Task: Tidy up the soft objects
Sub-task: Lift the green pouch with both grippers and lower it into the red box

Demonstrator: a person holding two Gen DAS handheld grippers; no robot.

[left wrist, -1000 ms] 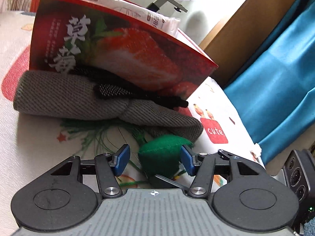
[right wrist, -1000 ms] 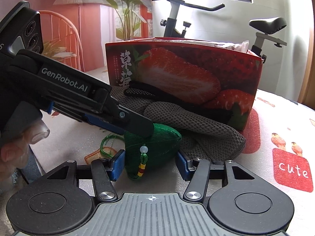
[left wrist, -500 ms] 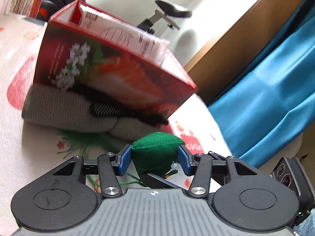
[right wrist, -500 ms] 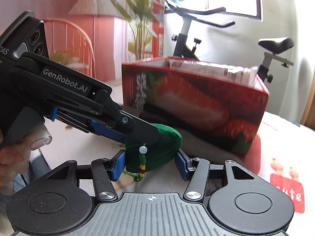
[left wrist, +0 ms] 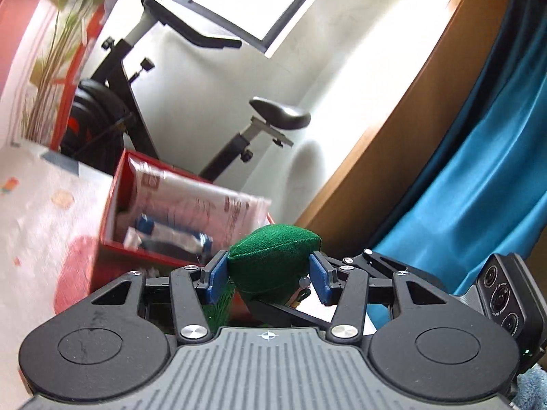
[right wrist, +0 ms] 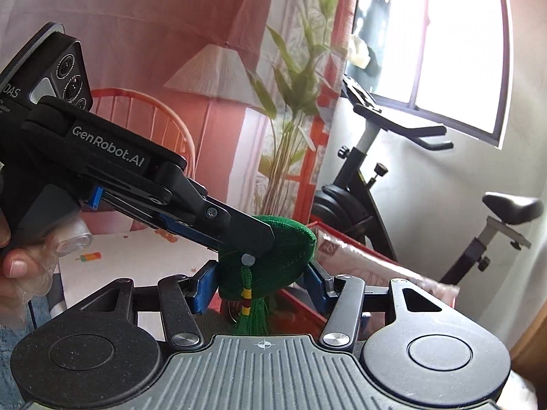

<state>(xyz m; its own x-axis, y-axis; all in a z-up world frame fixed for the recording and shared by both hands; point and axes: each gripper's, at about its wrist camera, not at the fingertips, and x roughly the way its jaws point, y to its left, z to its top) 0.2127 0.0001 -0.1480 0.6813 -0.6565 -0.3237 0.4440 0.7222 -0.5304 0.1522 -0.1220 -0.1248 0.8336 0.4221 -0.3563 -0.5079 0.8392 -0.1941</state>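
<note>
The green pouch (left wrist: 273, 259) looks like soft matt felt or velvety cloth, slightly fuzzy, with a silky thread tassel (right wrist: 251, 317) and small smooth beads under it. The left gripper (left wrist: 268, 275) and the right gripper (right wrist: 261, 282) are matt black plastic with ribbed grey housings, bright metal screw heads, and blue pads (left wrist: 216, 275) of finely textured rubber. The red box (left wrist: 118, 201) farther off is glossy printed cardboard; the packets (left wrist: 191, 201) inside it look like shiny crinkled plastic film. The tablecloth (left wrist: 30, 218) at left seems smooth printed fabric. At right hangs a blue curtain (left wrist: 478, 184) with a satiny sheen, beside a smooth wooden panel (left wrist: 410, 109). The exercise bike (right wrist: 369, 184) shows matt black metal.
</note>
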